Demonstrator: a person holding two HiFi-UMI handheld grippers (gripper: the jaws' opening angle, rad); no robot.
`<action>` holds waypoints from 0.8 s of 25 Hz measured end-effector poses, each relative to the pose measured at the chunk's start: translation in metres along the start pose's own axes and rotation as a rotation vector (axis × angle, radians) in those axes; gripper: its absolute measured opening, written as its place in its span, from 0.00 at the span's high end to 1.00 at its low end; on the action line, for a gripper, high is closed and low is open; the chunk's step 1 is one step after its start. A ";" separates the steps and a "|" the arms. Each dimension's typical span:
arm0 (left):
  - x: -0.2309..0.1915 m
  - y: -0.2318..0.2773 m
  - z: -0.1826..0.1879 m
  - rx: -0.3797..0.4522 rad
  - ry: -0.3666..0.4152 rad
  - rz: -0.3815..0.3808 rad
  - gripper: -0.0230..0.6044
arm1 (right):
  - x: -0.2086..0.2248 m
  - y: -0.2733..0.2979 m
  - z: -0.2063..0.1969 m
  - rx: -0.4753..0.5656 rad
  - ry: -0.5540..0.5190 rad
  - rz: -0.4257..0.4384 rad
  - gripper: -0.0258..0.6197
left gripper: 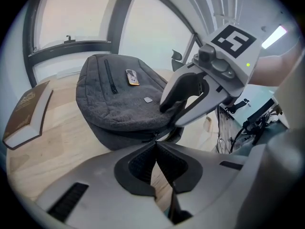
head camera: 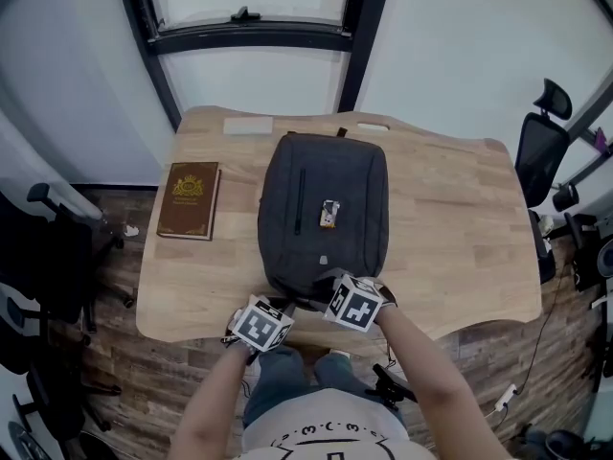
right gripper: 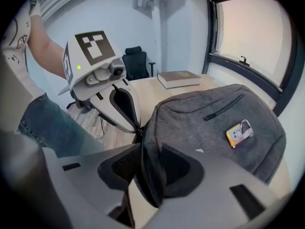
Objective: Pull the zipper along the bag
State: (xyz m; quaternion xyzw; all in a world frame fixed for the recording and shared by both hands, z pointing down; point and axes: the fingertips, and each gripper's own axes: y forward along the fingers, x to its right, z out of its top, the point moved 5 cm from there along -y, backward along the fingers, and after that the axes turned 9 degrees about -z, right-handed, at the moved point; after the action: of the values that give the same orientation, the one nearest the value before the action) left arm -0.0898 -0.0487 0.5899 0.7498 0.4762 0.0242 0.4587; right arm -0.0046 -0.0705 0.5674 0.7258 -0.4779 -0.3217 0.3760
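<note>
Grey bag (head camera: 324,209) lies mid-frame on the worktop (head camera: 450,218). At its lower edge the left claw (left gripper: 155,140) is pinched together at the zipper (left gripper: 145,136); the right claw (right gripper: 150,149) gapes narrowly astride the bag's rim.

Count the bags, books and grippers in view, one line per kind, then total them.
Bag: 1
Book: 1
Grippers: 2, the left gripper and the right gripper
Total: 4

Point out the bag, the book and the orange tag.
bag (head camera: 356,195): head view, grey front panel.
book (head camera: 190,201): head view, brown cover.
orange tag (head camera: 329,215): head view, its middle.
</note>
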 end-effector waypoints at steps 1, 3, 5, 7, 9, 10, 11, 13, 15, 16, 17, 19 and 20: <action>-0.001 0.000 -0.001 0.000 0.005 -0.006 0.93 | 0.000 0.003 -0.002 -0.015 -0.010 -0.016 0.74; -0.001 0.000 0.000 -0.002 0.019 -0.016 0.94 | 0.001 0.004 -0.003 -0.034 -0.011 -0.030 0.78; -0.002 0.000 0.003 -0.007 0.049 -0.018 0.94 | 0.003 0.003 -0.002 -0.041 -0.004 -0.038 0.81; -0.003 -0.002 0.004 -0.018 0.090 -0.015 0.94 | 0.004 0.001 -0.001 -0.037 -0.001 -0.046 0.82; -0.003 -0.007 0.003 -0.034 0.123 -0.012 0.93 | 0.004 -0.001 -0.002 -0.025 0.018 -0.045 0.82; -0.004 -0.010 0.003 -0.039 0.134 -0.012 0.93 | 0.004 -0.001 -0.002 -0.019 0.028 -0.043 0.82; -0.006 -0.012 0.002 -0.042 0.140 -0.013 0.93 | 0.004 -0.002 -0.003 -0.017 0.032 -0.042 0.82; -0.011 -0.016 0.002 -0.048 0.147 -0.011 0.93 | 0.003 -0.004 -0.003 -0.019 0.026 -0.045 0.82; -0.017 -0.021 0.001 -0.058 0.161 0.005 0.93 | 0.003 -0.005 -0.004 -0.024 0.017 -0.047 0.83; -0.021 -0.023 0.001 -0.064 0.170 0.016 0.93 | 0.003 -0.006 -0.004 -0.028 0.015 -0.047 0.83; -0.026 -0.026 0.000 -0.069 0.176 0.027 0.93 | 0.003 -0.007 -0.005 -0.032 0.013 -0.046 0.83; -0.037 -0.029 -0.001 -0.074 0.180 0.043 0.93 | 0.003 -0.008 -0.008 -0.040 0.017 -0.038 0.83; -0.042 -0.030 -0.001 -0.078 0.183 0.050 0.93 | 0.003 -0.008 -0.009 -0.045 0.022 -0.029 0.83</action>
State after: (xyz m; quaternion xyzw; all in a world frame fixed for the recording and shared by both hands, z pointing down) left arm -0.1342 -0.0754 0.5857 0.7376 0.4960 0.1224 0.4416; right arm 0.0079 -0.0690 0.5646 0.7276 -0.4556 -0.3297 0.3929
